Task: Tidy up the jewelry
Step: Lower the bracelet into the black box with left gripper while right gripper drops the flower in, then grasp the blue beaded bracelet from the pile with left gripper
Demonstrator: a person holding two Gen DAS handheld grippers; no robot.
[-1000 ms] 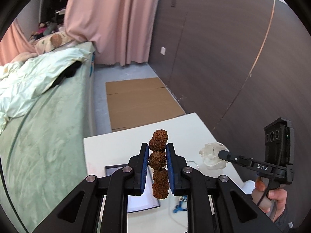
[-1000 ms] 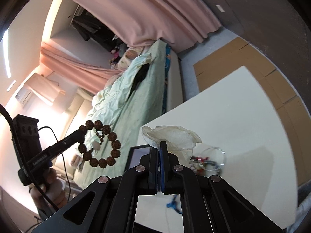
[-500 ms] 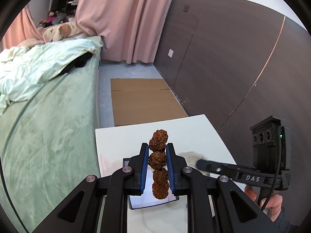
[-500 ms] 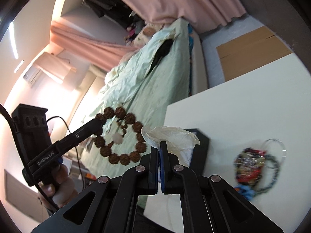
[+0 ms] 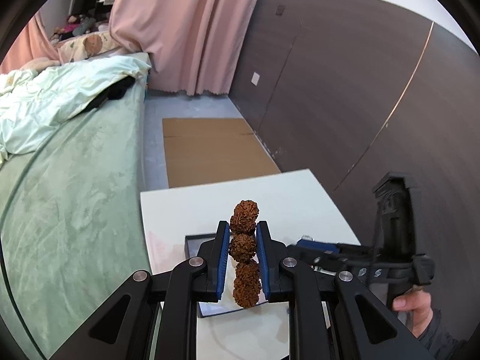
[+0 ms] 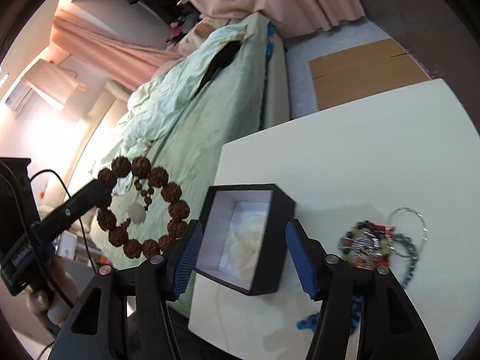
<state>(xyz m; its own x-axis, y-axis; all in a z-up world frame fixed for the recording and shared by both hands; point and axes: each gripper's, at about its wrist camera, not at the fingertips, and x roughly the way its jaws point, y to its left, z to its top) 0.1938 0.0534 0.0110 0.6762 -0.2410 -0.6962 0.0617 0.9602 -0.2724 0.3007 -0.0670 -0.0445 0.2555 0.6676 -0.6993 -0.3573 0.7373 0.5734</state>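
Bracelet [image 5: 243, 243] pinched in your left tool [image 5: 243, 241], unboxed; right tool [image 6: 240, 255] spread above box [image 6: 264, 276]; tangled jewelry [image 6: 372, 246] remains on surface [image 6: 360, 150].

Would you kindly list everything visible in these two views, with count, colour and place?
Bead bracelet: one, brown knobbly beads, held in the air beside the table.
Box: one, black outside and white inside, open, on the table's near edge.
Wrapping: one, translucent white, lying inside the box.
Jewelry pile: one tangle, mixed silver, red and dark blue, on the table right of the box.
Table: one, white, next to the bed.
Bed: one, pale green bedding, left of the table.
Cardboard: one flattened sheet, brown, on the floor.
Curtain: pink, behind the bed.
Left gripper: black with blue pads, shut on the bead bracelet.
Right gripper: black with blue pads, open over the box.
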